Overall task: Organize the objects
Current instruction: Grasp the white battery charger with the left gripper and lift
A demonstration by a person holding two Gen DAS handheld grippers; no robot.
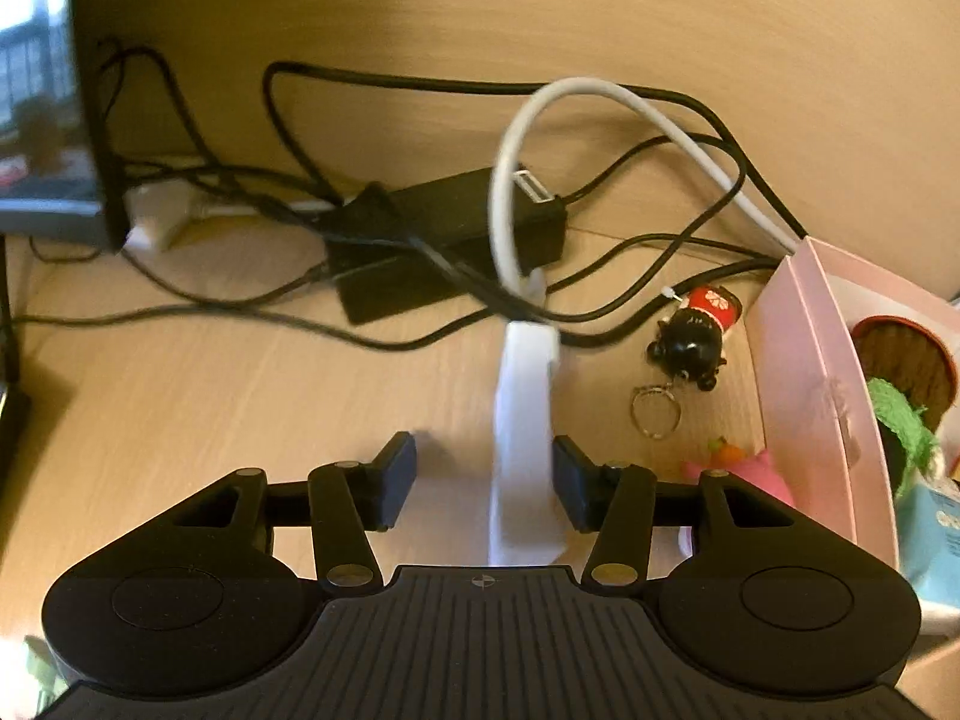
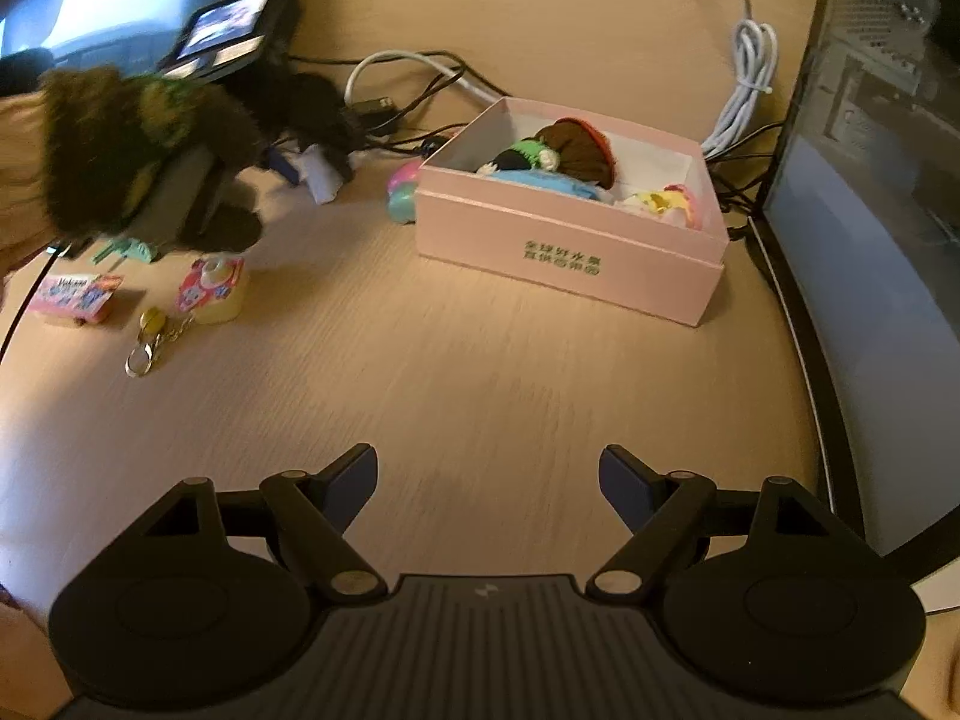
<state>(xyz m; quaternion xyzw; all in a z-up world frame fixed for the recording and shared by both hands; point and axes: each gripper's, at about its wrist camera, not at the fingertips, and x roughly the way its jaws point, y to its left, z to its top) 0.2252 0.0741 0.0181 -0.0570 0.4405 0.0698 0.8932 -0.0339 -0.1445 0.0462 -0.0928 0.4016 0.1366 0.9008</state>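
My left gripper (image 1: 483,480) is open around a white block-shaped adapter (image 1: 523,444) with a white cable (image 1: 510,180); the adapter leans on the right finger, apart from the left one. A black and red doll keychain (image 1: 693,342) lies just beyond on the desk. The pink box (image 2: 570,246) holds several small toys and also shows in the left wrist view (image 1: 804,360). My right gripper (image 2: 487,483) is open and empty above bare desk, well short of the box. The left gripper also shows in the right wrist view with the adapter (image 2: 321,177), below a furry sleeve (image 2: 132,138).
Black cables and a black power brick (image 1: 456,240) lie behind the adapter. A pink-green toy (image 2: 403,195) sits left of the box. A small bottle keychain (image 2: 213,291), a pink packet (image 2: 75,297) and a green piece (image 2: 123,250) lie left. A monitor (image 2: 870,240) stands right.
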